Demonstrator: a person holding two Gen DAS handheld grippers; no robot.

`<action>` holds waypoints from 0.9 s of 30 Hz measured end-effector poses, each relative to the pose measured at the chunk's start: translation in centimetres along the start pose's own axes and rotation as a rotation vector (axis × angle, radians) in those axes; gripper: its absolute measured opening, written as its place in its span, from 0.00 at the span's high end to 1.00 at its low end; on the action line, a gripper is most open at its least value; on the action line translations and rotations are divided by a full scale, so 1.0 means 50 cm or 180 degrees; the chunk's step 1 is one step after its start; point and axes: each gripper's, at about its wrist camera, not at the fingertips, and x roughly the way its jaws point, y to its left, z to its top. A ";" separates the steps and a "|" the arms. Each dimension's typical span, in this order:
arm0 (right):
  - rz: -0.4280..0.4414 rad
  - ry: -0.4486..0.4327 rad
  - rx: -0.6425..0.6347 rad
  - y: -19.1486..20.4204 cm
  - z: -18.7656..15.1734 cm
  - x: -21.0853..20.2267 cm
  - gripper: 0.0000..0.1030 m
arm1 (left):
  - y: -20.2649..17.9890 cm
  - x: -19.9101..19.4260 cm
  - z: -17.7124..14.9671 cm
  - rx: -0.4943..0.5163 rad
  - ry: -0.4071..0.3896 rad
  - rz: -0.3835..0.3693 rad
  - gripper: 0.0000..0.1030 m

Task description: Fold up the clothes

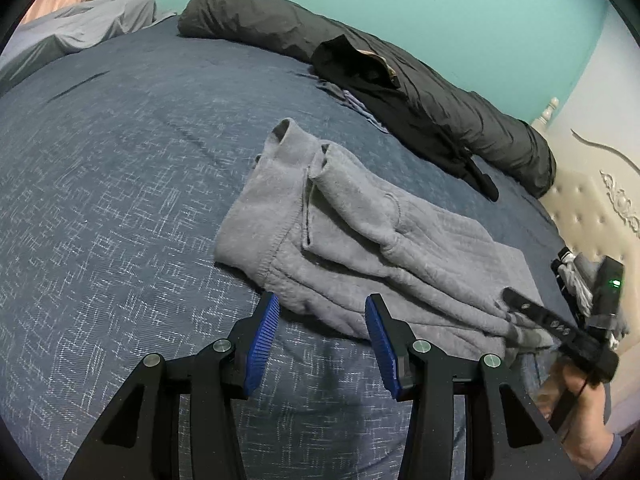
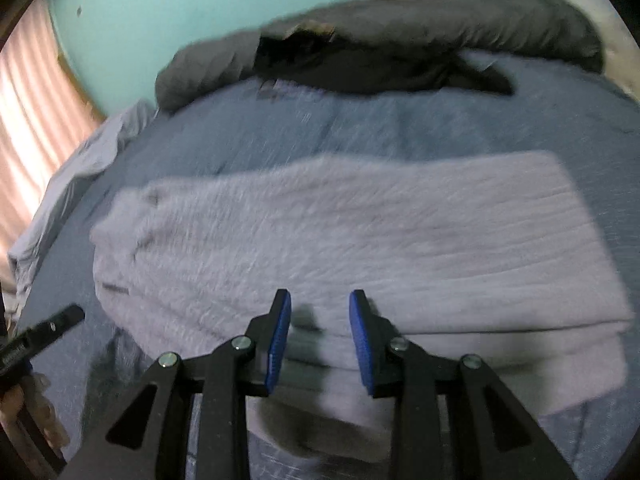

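Fold clothes, two wrist views. We see the folded light-grey fleece sweatpants (image 1: 360, 240) lying flat on the blue woven bedspread (image 1: 100, 184), waistband end toward the left gripper, legs doubled over on top. In the right wrist view, blurred, the same garment (image 2: 360, 232) fills the mid frame as a broad grey slab.

L gripper (image 1: 322, 312): black arms w/ blue ribbed pads, jaws roughly half apart, nothing between them; tips sit just at the near edge of the sweatpants, pads not pressing cloth.

R gripper (image 2: 319, 308): jaws narrower, parted a little, hovering over the near folded edge; we see cloth below the gap but no pinch. Seen from the left wrist view, the same tool (image 1: 560, 324) reaches in over the garment's right end, w/ a person's hand (image 1: 576, 392) on its handle.

Behind: a long dark-grey pillow roll (image 1: 360, 60) along the teal wall (image 1: 440, 0); a black garment (image 1: 384, 92) draped against it; a cream tufted headboard (image 1: 592, 208) at far right.
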 end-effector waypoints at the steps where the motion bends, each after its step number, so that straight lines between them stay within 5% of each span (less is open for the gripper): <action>1: -0.0033 -0.0054 0.0049 -0.011 -0.007 -0.011 0.71 | -0.001 0.000 0.000 0.0006 -0.0002 0.0005 0.52; 10: -0.0099 0.0048 0.0142 -0.059 -0.067 -0.003 0.80 | 0.003 0.001 0.000 -0.0001 0.0001 0.0015 0.52; 15: -0.0316 -0.0245 0.0217 -0.073 -0.060 -0.046 0.81 | 0.002 0.003 -0.002 -0.0002 -0.0007 0.0011 0.52; 20: -0.0287 -0.0061 0.0425 -0.114 -0.083 -0.030 0.81 | 0.005 0.004 -0.002 -0.0011 -0.0012 0.0013 0.52; 27: -0.0294 -0.0350 0.0305 -0.105 -0.020 -0.059 0.81 | 0.004 0.006 -0.006 0.0004 -0.0010 0.0013 0.52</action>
